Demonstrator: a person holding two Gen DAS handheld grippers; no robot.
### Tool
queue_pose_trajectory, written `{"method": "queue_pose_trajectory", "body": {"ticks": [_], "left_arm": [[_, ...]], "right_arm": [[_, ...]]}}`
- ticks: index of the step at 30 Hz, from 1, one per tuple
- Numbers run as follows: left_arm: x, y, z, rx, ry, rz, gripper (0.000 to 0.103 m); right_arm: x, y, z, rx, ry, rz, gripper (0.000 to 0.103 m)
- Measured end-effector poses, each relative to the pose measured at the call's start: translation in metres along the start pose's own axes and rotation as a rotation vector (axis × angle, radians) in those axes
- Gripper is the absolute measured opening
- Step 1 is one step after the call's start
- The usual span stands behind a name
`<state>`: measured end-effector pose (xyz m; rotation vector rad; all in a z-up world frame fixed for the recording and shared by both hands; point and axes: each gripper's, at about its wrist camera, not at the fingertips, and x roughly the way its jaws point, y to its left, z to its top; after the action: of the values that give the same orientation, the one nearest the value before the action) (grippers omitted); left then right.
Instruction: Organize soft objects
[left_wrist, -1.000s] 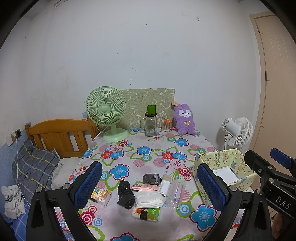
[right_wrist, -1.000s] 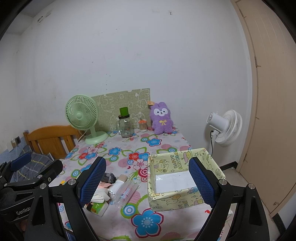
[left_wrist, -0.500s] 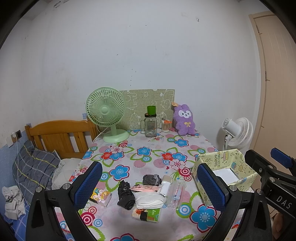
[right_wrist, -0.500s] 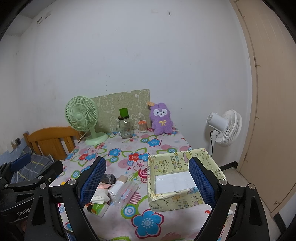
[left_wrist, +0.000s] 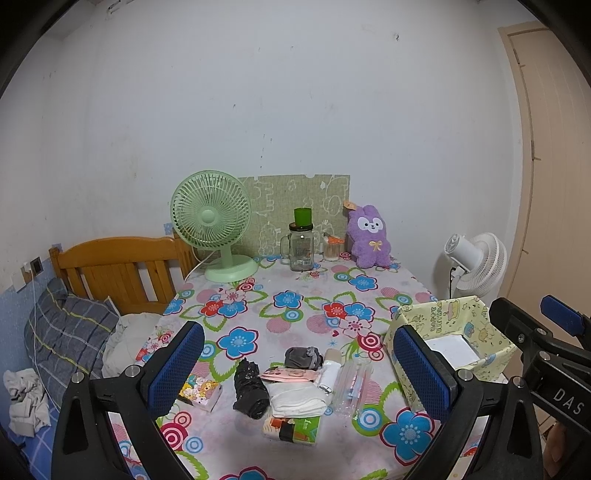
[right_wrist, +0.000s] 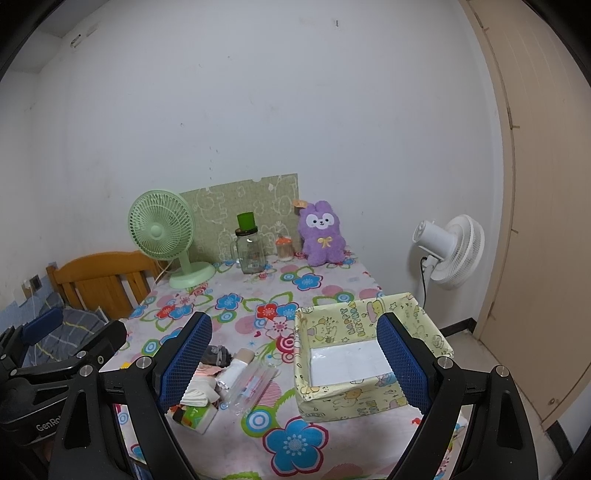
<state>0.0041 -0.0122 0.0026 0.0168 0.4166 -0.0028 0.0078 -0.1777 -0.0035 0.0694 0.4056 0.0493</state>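
A black cloth (left_wrist: 250, 390), white cloth (left_wrist: 297, 401) and grey socks (left_wrist: 302, 357) lie near on the surface (left_wrist: 314, 295), tubes (left_wrist: 349, 384) beside them, box (right_wrist: 369, 356) right. Left tool (left_wrist: 295, 373) and right tool (right_wrist: 293, 360) gape empty above.

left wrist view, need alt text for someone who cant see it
The open left gripper hangs above a floral table where rolled socks, a folded white cloth and small packets lie in a cluster. A yellow box sits at the right edge, beside the right gripper. A green fan, jar and purple plush stand by the wall.
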Motion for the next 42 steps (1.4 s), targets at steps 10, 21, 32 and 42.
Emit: {"method": "queue_pose_trajectory", "body": {"ticks": [10,21,32,42], "left_arm": [[0.018,0.004,0.002,-0.005,0.015,0.007,0.103],[0.046,0.008,0.001,0.013,0.050,0.024,0.102],[0.080,0.013,-0.010,0.014,0.114,0.007,0.099],[0.118,0.018,-0.030,0.006,0.204,-0.012,0.094]], "right_arm": [[0.015,0.003,0.002,0.010,0.020,0.005,0.092],[0.044,0.006,0.005,0.020,0.058,0.000,0.092],[0.078,0.019,-0.001,0.016,0.101,0.023,0.092],[0.115,0.037,-0.020,-0.011,0.165,0.057,0.089]]}}
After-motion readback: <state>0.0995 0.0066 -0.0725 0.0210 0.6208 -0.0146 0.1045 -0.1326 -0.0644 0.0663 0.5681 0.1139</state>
